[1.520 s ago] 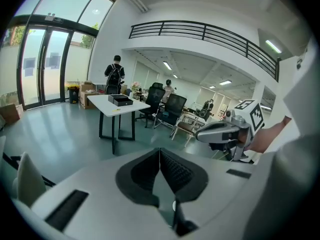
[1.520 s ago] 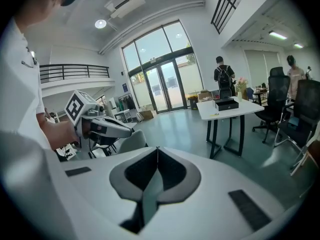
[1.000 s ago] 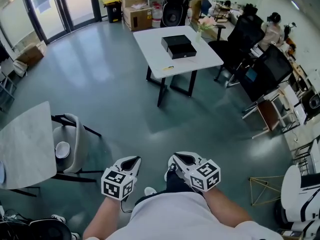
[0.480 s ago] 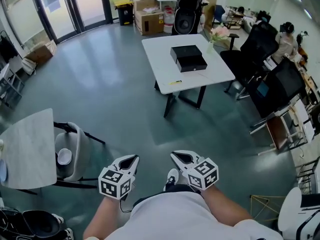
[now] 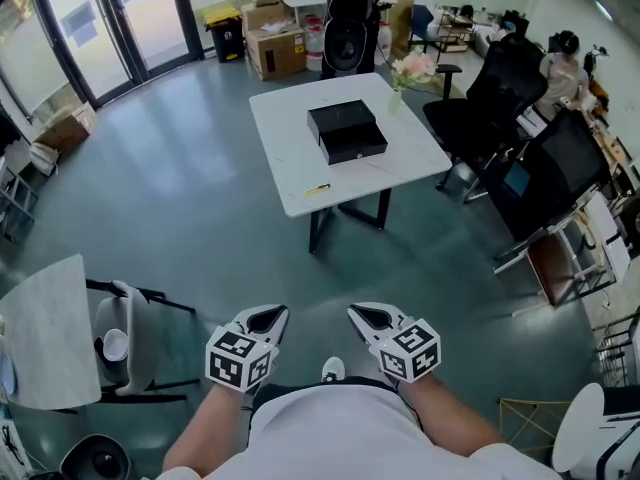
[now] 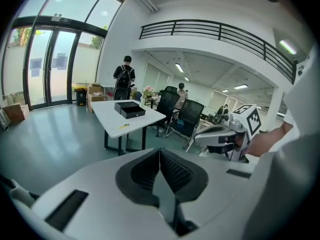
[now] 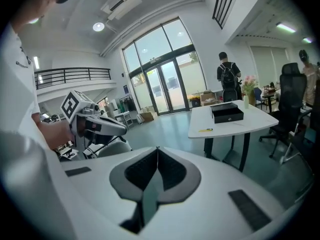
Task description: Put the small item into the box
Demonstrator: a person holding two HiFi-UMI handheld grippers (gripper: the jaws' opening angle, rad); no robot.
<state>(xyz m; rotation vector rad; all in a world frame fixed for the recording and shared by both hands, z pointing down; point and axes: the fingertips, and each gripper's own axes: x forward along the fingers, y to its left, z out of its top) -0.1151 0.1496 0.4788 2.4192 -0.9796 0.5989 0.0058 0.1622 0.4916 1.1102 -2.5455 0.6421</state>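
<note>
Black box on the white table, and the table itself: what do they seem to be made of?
Black box: matte black with crisp, straight edges and no gloss, so probably rigid cardboard or board, though it is too far off to be sure. White table: smooth, even white top, likely laminate or painted board, on thin dark legs that look like metal.

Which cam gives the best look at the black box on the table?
Head view: the black box shows in full from above, its whole outline clear on the white table. Both gripper views show it only small, distant and side-on.
</note>
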